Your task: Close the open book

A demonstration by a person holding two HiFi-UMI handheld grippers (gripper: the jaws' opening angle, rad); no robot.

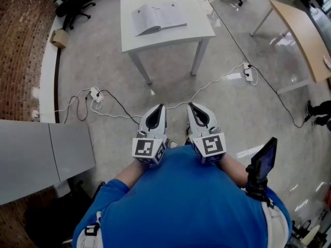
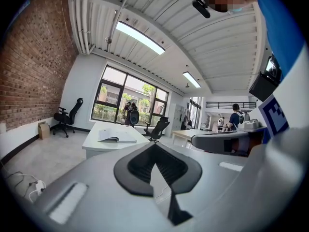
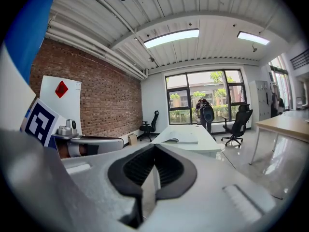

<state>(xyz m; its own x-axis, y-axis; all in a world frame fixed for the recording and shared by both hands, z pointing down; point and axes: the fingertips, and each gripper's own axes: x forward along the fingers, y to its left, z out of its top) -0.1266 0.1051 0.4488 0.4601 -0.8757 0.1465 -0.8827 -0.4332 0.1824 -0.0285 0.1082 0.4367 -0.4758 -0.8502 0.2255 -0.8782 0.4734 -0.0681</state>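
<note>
Approach stage, nothing touched yet. The open book (image 1: 158,18) lies on the white surface (image 1: 170,39) at 12 o'clock in the head view, well apart from both grippers, with bare floor and a loose cable (image 1: 207,87) in between.

Left gripper (image 1: 159,107) is clenched with nothing in it, pads meeting at a point in the left gripper view (image 2: 154,145). Right gripper (image 1: 192,106) is the same, clenched and empty (image 3: 153,148). They are side by side and close to the body, both aimed toward the surface.

The book's spread runs roughly 9 to 3 with a slight tilt, and the spine runs about 12 to 6 near the middle. The left gripper view has the book (image 2: 117,137) at 11 o'clock of its tips; the right gripper view has it (image 3: 181,140) at about 1 o'clock.

Judgement: the book sits almost straight ahead of the left gripper, so the left is marginally better lined up, though distance is about even. Either one needs to close the gap before flipping a page side over the spine.
</note>
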